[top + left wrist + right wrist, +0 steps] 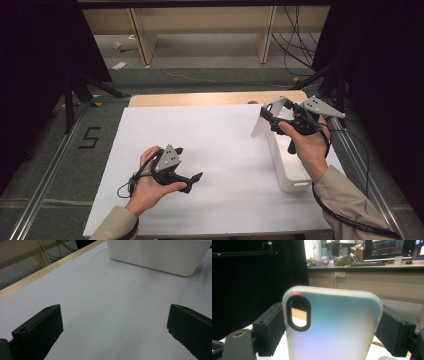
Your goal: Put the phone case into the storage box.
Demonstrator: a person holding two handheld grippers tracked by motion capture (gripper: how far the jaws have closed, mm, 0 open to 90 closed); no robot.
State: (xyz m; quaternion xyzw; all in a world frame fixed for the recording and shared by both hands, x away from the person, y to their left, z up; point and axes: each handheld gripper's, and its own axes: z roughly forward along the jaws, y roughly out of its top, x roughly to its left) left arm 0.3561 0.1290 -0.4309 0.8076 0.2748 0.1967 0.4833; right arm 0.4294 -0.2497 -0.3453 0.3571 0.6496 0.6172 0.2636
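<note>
A frosted, translucent phone case [342, 340] with an oval camera cutout stands upright between the black jaws of my right gripper [332, 322], which is shut on its two long edges. In the high view the phone case [263, 120] is held in the air above the far end of a white bin [289, 167] at the table's right, with the right gripper [274, 116] just behind it. My left gripper [194, 181] rests low over the white sheet [215, 145] at the front left. Its jaws stand wide apart around the left gripper [115, 322] midpoint, with nothing between them.
The white bin [160, 257] lies ahead of the left gripper. A wooden table edge [200, 99] shows beyond the sheet. Black stand legs [75, 92] and metal rails [45, 175] flank the table; cables lie on the floor behind.
</note>
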